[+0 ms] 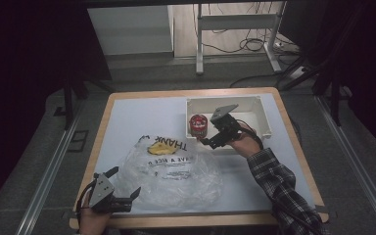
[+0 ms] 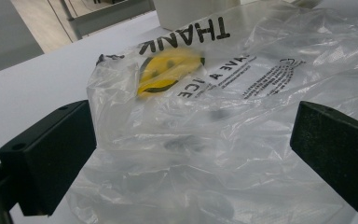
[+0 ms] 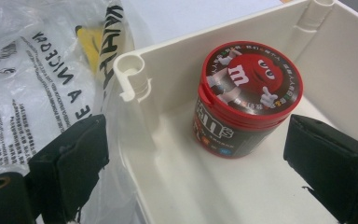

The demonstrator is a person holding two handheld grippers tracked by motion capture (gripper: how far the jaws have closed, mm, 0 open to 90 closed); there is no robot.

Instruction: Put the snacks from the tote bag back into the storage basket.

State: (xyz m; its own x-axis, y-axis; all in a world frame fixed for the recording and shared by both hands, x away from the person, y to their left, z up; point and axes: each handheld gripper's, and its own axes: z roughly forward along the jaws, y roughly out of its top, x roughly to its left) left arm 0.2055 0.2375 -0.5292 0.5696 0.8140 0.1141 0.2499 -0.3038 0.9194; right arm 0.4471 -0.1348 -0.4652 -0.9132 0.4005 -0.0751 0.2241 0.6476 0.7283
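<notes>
nearest me, my left gripper hangs with jaws apart at the plastic bag's near left edge; my right gripper, jaws spread and empty, faces the red candy tub standing in the white bin far right.

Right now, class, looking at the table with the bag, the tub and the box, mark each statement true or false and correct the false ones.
1. The red-lidded round candy tub stands upright inside the white plastic box. True.
2. The right gripper is clamped on the tub. False: its jaws stand open, apart from it.
3. The clear plastic bag lies inside the box. False: it lies on the table beside it.
4. The left gripper is open. True.
</notes>
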